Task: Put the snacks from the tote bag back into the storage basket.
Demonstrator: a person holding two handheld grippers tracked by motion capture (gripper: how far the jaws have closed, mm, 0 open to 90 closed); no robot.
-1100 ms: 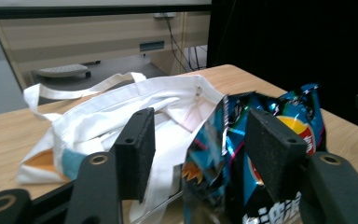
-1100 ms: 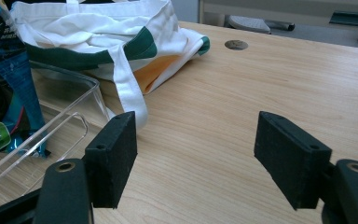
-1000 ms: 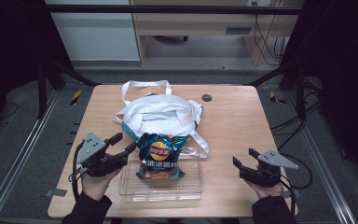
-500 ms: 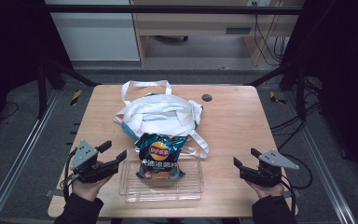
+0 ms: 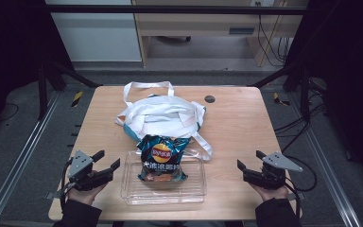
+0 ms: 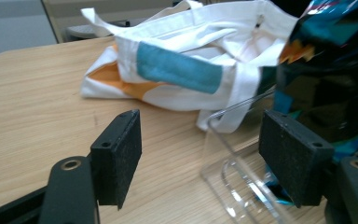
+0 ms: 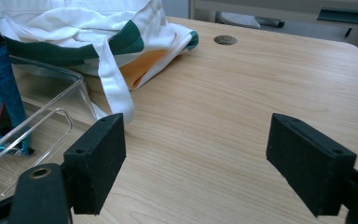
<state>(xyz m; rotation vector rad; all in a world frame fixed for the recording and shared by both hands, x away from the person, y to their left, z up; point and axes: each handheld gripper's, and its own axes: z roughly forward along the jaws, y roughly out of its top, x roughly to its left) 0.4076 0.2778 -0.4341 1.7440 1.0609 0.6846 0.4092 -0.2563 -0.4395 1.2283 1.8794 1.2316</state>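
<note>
**High view: both grippers open beside the tray of chips**

High view puts the left gripper (image 5: 108, 161) at the lower left of the frame, held in a hand (image 5: 82, 189) just off the left end of the clear plastic tray (image 5: 163, 197). Its jaws stand apart with nothing between them, and they have just been opening a little further. In the left gripper view the two black jaws frame bare wood and the near corner of the tray, without touching it.

At the lower right of the high view, the right gripper (image 5: 250, 160) sits in the other hand (image 5: 268, 191), well apart from the tray's right end. Its jaws are spread wide, have just been opening, and hold nothing; the right gripper view shows only plain tabletop between them.

Between the two grippers, at the lower middle of the frame, the tray lies flat on the wooden table (image 5: 246, 123). A dark blue chip bag (image 5: 162, 158) stands in it, its bottom inside the tray and its top leaning toward the cloth bag.

Just above the tray, at the frame's centre, lies a white tote bag (image 5: 163, 116) with teal and orange patches, crumpled, its straps trailing: one loops toward the far edge, another runs down beside the tray's upper right corner. A small dark round disc (image 5: 210, 99) sits in the tabletop to the upper right of the tote.
</note>
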